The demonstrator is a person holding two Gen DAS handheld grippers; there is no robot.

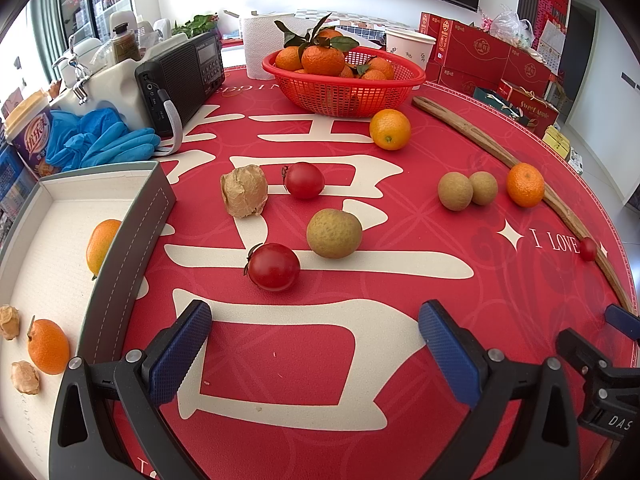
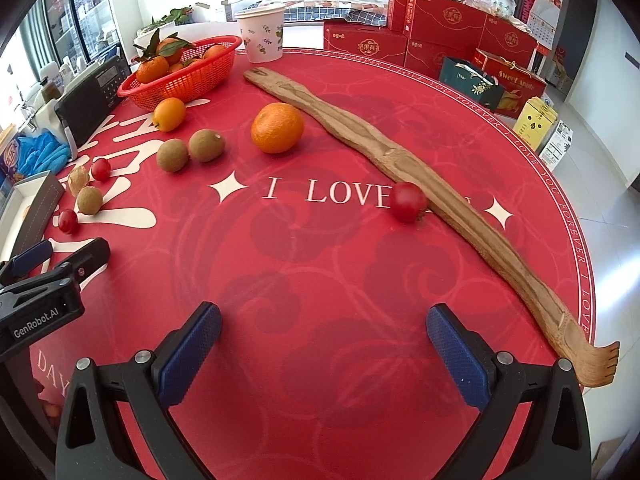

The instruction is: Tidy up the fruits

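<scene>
Tablecloth (image 2: 320, 280) red, round, fruit scattered; gift boxes (image 2: 440, 36) behind. Left gripper (image 1: 316, 344), right gripper (image 2: 324, 352): fingers wide, empty.

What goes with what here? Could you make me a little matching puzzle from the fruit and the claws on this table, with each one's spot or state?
Things:
1. tangerine
2. cherry tomato
3. leafy oranges
4. left claw

Places or states:
A. piled in the red basket
B. touching the wooden back scratcher
C. open, holding nothing
D. loose on the red tablecloth, next to two brown fruits

Pairs: 1-D, 2-B, 3-A, 4-C
</scene>
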